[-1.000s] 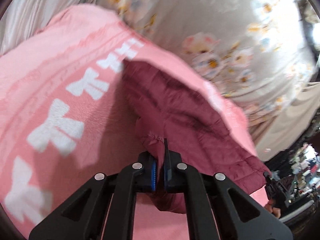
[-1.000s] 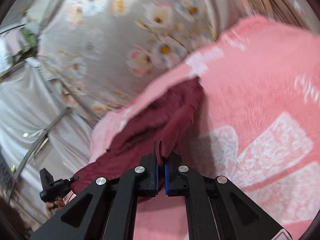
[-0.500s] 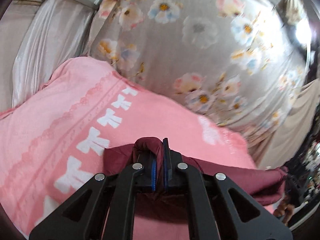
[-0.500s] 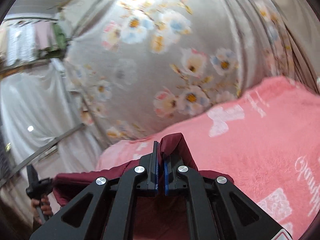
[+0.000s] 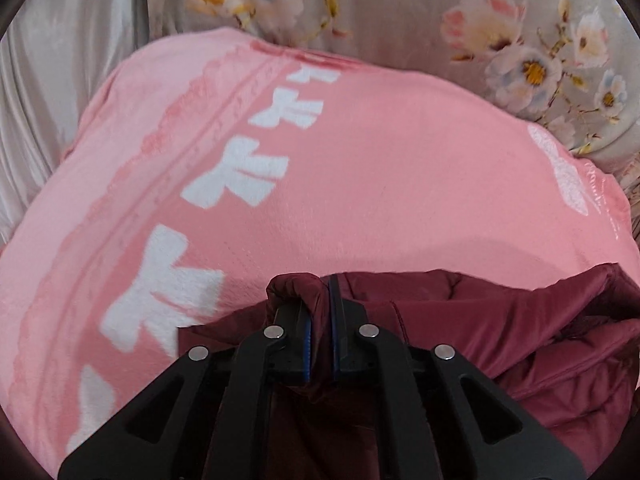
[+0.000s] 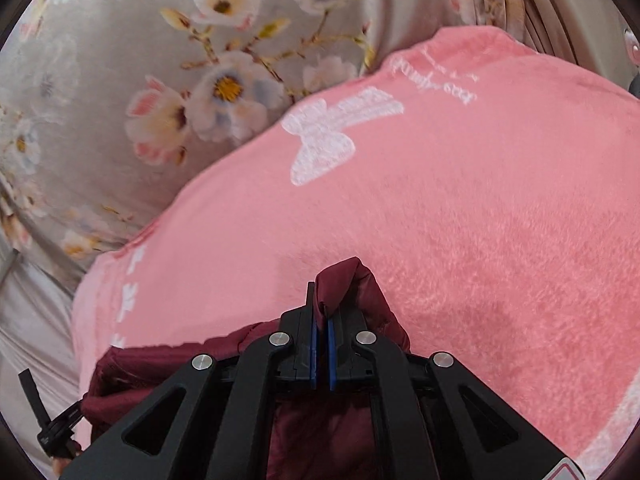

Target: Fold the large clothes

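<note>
Jacket [image 5: 500,320] edge now hangs lifted off the blanket [image 5: 360,184] ahead, pinched in both my left gripper [image 5: 319,316] and right gripper [image 6: 321,320], ready to fold.

Only one bit of writing: white cursive script on the pink blanket [image 6: 460,208], right wrist view, toward 1 o'clock just above the white bow print [image 6: 332,136]. Too blurred and curved to read; no letters certain. White marks in a row on the blanket in the left wrist view [image 5: 256,176] are bow shapes, not letters. No brands, numbers or labels readable elsewhere.
</note>
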{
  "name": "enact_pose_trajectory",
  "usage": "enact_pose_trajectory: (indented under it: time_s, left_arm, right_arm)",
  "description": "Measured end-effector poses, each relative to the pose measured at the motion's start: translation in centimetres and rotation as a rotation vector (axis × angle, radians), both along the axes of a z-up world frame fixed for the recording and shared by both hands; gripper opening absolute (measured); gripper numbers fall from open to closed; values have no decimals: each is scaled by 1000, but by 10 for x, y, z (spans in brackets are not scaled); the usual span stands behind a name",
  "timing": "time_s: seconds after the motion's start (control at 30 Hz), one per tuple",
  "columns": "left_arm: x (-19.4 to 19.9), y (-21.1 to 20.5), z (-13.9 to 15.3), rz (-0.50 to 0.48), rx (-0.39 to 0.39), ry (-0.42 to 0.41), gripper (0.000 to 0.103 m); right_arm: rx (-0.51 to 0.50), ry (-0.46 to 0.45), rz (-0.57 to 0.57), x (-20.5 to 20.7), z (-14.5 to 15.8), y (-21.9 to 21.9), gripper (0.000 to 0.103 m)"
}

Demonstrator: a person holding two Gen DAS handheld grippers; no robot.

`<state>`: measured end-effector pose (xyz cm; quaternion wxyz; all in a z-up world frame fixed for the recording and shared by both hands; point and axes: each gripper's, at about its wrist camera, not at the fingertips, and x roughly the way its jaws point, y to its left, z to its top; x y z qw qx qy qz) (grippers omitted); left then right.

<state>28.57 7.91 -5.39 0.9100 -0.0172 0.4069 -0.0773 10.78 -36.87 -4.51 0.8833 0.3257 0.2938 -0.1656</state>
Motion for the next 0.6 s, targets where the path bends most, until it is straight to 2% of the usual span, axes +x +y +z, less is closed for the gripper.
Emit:
enact_pose_trajectory:
  time_s: [0.2, 0.3, 0.43, 0.53, 0.6]
  left_arm:
    - [2, 0, -25, 2, -47, -9, 9]
    - [4, -1, -27, 7, -64, -14, 10]
    - [7, 7, -30, -1, -140, 4, 11]
    - [8, 20, -27, -1, -211, 27, 14]
    - [-2, 33, -11, 13, -238, 27, 18]
  right_arm:
    - [13, 42, 3, 6, -33, 3, 3]
    - [9, 49, 2, 6, -37, 5, 3]
    - [36, 55, 2, 7, -41, 2, 2]
    - [70, 12, 12, 2, -37, -3, 8]
    - [105, -42, 0, -14, -21, -8, 15]
